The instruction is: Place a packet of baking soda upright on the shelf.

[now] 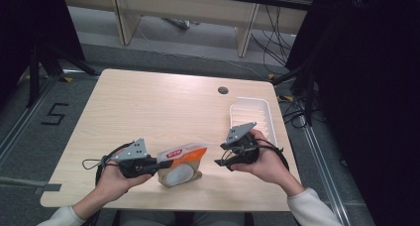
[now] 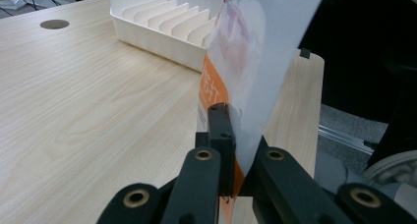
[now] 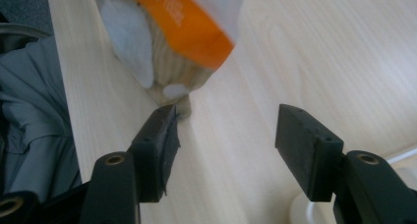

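Pinching the orange-and-white pouch (image 1: 181, 162) by its edge in the left hand-held gripper (image 1: 157, 163) to lift it off the desk (image 1: 148, 107); right hand-held gripper (image 1: 219, 161) wide open, empty, nearby.

Table (image 1: 148, 107): pale wood-grain top, smooth, slight sheen. Pouch (image 1: 181, 161): glossy plastic film, orange and white. Ribbed tray (image 1: 257, 114): white matt plastic. Gripper jaws: black, matt.

free: table (image 1: 148, 107) left and middle | obstacle: white tray (image 1: 262, 112) at right edge
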